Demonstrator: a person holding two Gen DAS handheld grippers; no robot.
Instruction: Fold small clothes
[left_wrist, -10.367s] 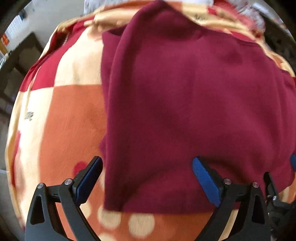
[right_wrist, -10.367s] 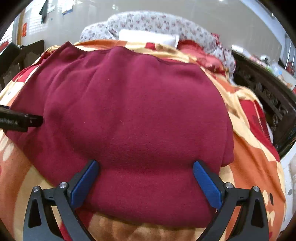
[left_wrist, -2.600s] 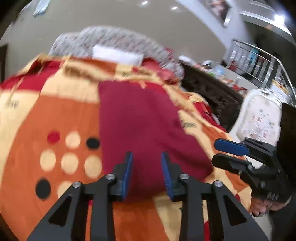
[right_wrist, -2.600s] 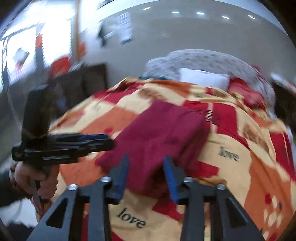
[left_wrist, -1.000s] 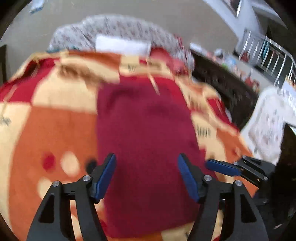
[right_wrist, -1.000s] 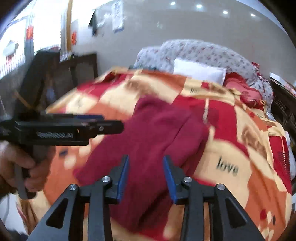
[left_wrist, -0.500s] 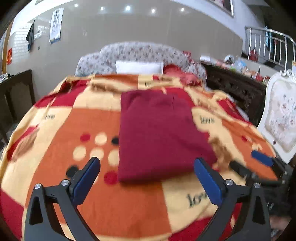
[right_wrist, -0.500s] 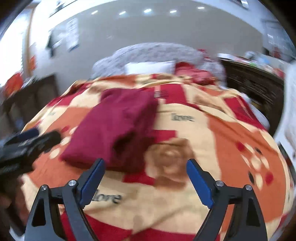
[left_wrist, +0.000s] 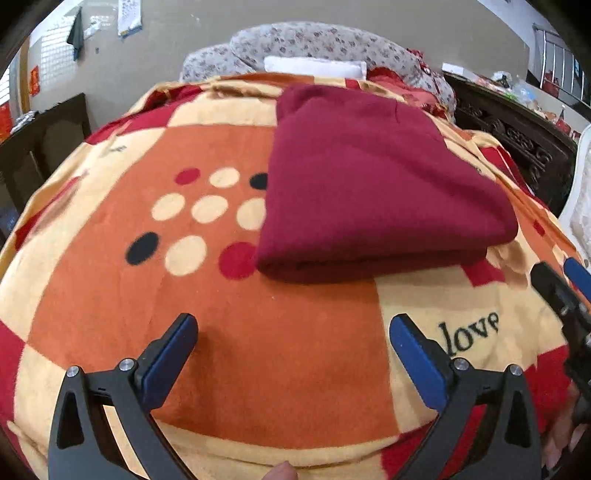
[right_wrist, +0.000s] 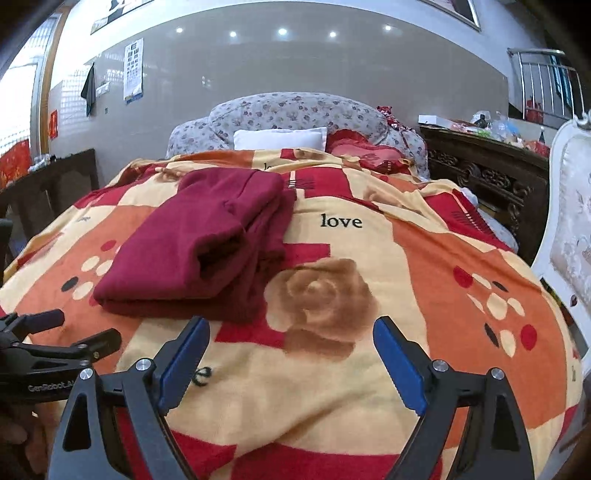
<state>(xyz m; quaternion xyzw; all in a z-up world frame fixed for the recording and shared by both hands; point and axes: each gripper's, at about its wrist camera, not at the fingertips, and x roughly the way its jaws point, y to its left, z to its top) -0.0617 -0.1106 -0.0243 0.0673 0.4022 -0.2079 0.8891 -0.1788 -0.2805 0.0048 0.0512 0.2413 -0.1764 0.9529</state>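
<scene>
One folded maroon garment (left_wrist: 373, 184), loose on blanket (left_wrist: 258, 350)

Garment (left_wrist: 373, 192): maroon cloth, soft, matt, fleecy. Blanket (left_wrist: 288, 354): plush patterned fabric, fuzzy nap. Gripper (left_wrist: 293, 345) arms: matt black plastic with shiny metal screws; pads (left_wrist: 413, 354) blue, ribbed. Cabinet (right_wrist: 487, 177): dark carved wood. Wall (right_wrist: 295, 66): smooth, glossy.

the word "love" is woven in black on a cream patch of the blanket (left_wrist: 314, 350), near the front edge, and again on another cream patch further up the bed. white lettering "genrobot.ai", partly cut off, runs along the left gripper (right_wrist: 85, 345) body.
</scene>
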